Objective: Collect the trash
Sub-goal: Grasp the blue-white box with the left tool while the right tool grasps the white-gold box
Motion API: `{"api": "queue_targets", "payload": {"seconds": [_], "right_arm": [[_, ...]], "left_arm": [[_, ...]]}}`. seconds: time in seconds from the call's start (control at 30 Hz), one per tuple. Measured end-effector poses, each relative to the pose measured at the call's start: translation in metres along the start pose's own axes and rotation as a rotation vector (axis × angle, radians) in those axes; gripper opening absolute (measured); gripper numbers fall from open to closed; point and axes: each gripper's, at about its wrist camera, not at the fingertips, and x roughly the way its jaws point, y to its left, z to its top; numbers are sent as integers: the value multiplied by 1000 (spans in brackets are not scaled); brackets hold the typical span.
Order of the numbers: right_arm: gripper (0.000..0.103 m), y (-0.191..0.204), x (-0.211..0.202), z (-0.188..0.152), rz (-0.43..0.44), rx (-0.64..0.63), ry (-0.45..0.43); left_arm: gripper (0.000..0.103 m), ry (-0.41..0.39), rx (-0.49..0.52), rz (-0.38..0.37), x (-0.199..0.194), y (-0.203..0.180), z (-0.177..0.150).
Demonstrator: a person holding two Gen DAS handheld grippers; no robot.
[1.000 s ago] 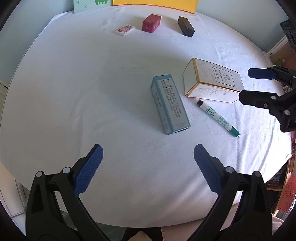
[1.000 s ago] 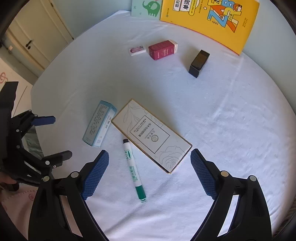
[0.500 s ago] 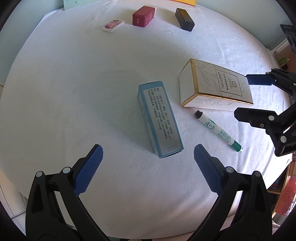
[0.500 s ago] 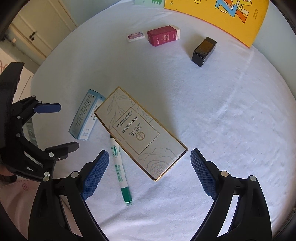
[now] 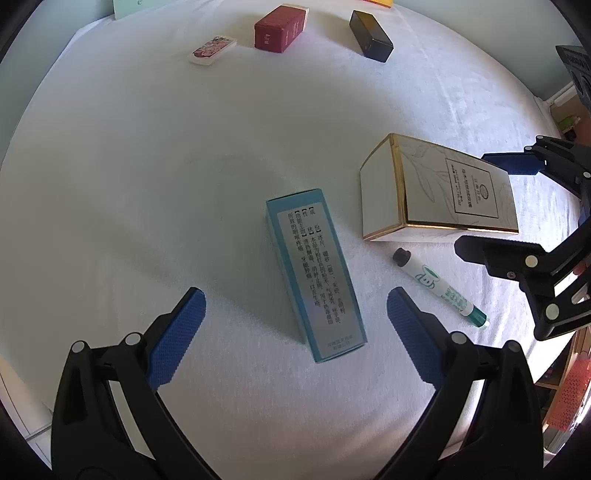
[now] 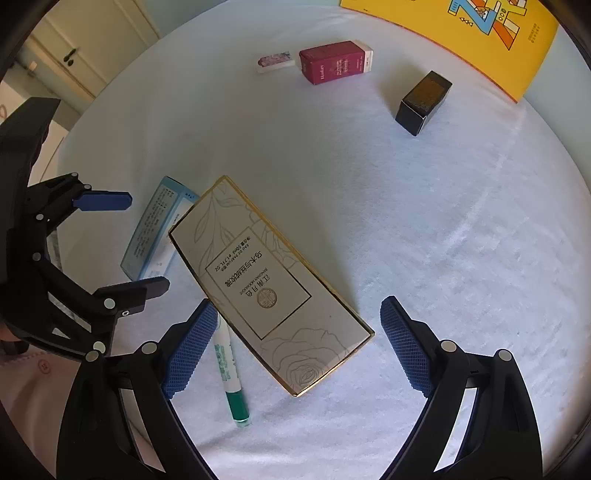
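Hovering tools [image 5: 295, 317] [image 6: 297, 339], jaws spread, above boxes [image 5: 314, 273] [image 6: 269, 280].

Round table [image 5: 110, 166], covered in white textured cloth. Yellow booklet [image 6: 461, 29] with coloured lettering, at the table's far edge against the pale wall. Pale green card [image 5: 125, 5], far-left edge, mostly cut off. Cream panelled door [image 6: 85, 40] with dark handle [image 6: 70, 55], beyond the table. Orange perforated basket [image 5: 570, 402], low beside the table's right side
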Motion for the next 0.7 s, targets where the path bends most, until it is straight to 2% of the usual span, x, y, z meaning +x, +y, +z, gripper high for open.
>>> {"api": "queue_targets", "payload": {"seconds": [0.33, 0.4, 0.5, 0.57, 0.7], "right_arm": [[88, 5, 8, 11, 22, -13, -5], [88, 2, 10, 13, 27, -16, -4], [87, 9, 15, 18, 30, -21, -6], [82, 10, 16, 19, 35, -22, -8], [79, 6, 16, 17, 44, 1, -14]], "left_arm": [[93, -2, 7, 11, 8, 8, 17], [86, 2, 8, 10, 12, 6, 22], [83, 12, 10, 9, 15, 8, 24], [82, 12, 19, 18, 17, 8, 26], [75, 7, 44, 42, 18, 4, 28]]}}
